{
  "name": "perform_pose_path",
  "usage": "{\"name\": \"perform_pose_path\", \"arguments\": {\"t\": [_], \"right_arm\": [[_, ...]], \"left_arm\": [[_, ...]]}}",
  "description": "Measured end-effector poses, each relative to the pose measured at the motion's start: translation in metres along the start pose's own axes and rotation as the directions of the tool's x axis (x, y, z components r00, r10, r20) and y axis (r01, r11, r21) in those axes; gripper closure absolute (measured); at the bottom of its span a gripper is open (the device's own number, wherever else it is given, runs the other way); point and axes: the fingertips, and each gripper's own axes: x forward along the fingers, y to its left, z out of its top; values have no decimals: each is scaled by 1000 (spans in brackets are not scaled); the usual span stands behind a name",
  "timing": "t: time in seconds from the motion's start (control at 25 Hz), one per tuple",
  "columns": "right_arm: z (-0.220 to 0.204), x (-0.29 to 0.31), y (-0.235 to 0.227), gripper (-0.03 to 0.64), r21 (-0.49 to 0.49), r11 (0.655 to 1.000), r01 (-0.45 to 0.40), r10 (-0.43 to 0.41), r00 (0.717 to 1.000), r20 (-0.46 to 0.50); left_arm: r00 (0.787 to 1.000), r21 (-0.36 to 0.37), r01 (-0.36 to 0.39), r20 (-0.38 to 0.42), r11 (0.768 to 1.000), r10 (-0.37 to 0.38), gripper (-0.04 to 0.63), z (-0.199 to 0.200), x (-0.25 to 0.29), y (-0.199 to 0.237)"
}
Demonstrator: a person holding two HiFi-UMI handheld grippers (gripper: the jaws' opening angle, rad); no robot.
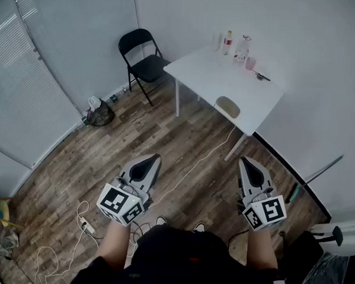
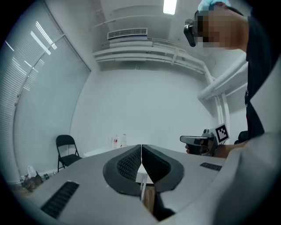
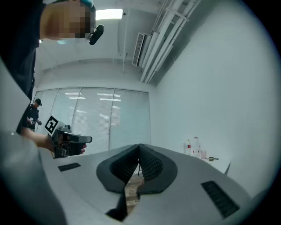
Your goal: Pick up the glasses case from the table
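While standing well back from a white table (image 1: 205, 71), holding two tools level over the wood-plank floor (image 1: 105, 158). At lower left, left gripper (image 1: 155, 159), jaws clenched, ribbed pads meeting with nothing between them. At lower right, right gripper (image 1: 243, 161), jaws likewise pressed together and empty. Well apart from each other, both pointing toward the table.

Wide stretch of open floor between the grippers and the table, crossed by a thin white cable (image 1: 194, 166) running from under the table toward the person's feet. More cable and a power strip (image 1: 85, 225) on the floor at lower left. Window blinds (image 1: 32, 83) along the left side, with a dark bag (image 1: 100, 113) at their foot. Black folding chair (image 1: 143, 53) just beside the table's left corner, near the back wall. Plain white wall (image 1: 323, 86) close along the table's far and right sides.

On the table, near its front edge and well apart from both grippers, glasses case (image 1: 228, 106), pale and oval, lying flat. At the far edge, a cluster: red-labelled bottle (image 1: 228, 43), clear bottle (image 1: 242, 48), pink cup (image 1: 251, 63), and a small dark object (image 1: 260, 75) just beside the cup. Contents of the bottles and cup too small to tell.
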Motion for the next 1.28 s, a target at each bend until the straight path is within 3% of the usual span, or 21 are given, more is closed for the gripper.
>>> {"name": "perform_pose_path", "arguments": {"t": [0.56, 1.08, 1.28], "right_arm": [[-2, 13, 15, 597, -12, 1000, -6, 6, 1000, -13], [-16, 73, 61, 597, 9, 999, 42, -42, 999, -28], [-34, 82, 51, 595, 22, 996, 82, -81, 995, -65]], "left_arm": [[1000, -11, 27, 6, 1000, -27, 574, -4, -4, 13], [997, -44, 80, -6, 996, -80, 574, -9, -22, 87], [993, -66, 107, -41, 992, -110, 574, -24, -4, 104]]}}
